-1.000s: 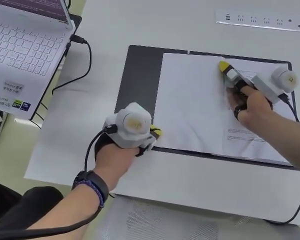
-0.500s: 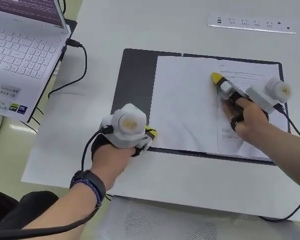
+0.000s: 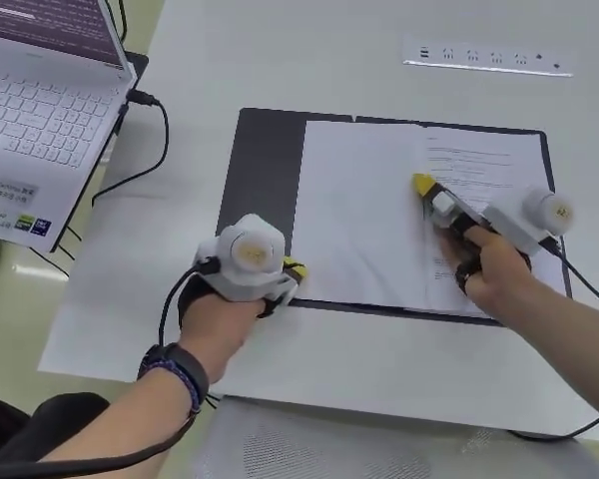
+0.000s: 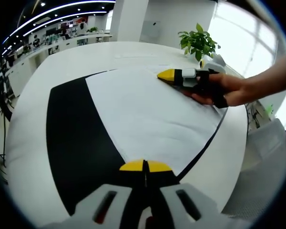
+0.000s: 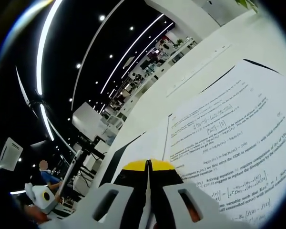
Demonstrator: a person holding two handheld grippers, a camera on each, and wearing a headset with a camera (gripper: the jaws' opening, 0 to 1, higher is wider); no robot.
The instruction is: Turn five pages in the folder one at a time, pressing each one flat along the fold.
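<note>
White page [image 3: 359, 210] lies flat left of the fold [image 3: 425, 150] in the open folder [image 3: 265, 170]; right gripper [image 3: 422, 184], clenched empty, has slid nearer along the fold, left gripper [image 3: 295, 267] clenched empty well left of it, so pressing stroke judged underway.

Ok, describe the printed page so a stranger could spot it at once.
On the white workbench lies an open black folder. The printed page is its right-hand sheet, beneath the right gripper. Unlike the blank sheet left of it, it carries lines of text.
</note>
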